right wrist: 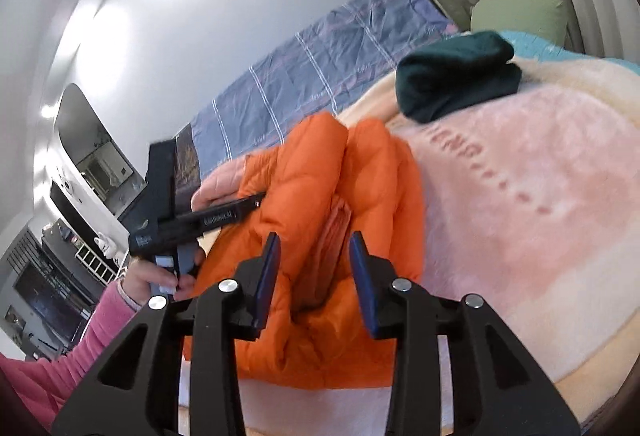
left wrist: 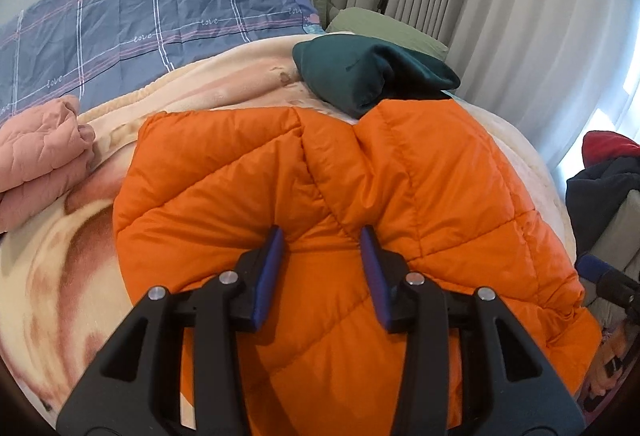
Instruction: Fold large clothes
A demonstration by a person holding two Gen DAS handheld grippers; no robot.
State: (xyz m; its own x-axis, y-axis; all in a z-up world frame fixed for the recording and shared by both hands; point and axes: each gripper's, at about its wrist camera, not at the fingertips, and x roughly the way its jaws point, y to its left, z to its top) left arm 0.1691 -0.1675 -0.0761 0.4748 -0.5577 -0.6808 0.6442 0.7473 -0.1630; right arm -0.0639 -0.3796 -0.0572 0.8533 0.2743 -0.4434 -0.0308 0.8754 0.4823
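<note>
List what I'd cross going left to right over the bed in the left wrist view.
Pink quilted bundle → orange puffer jacket, left gripper open over it → dark green folded garment → dark clothes pile at the right edge.

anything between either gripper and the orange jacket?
Nothing visible. The left gripper is open right over the jacket, and the right gripper is open over its folded edge. The green garment lies beyond the jacket's far edge, not between.
</note>
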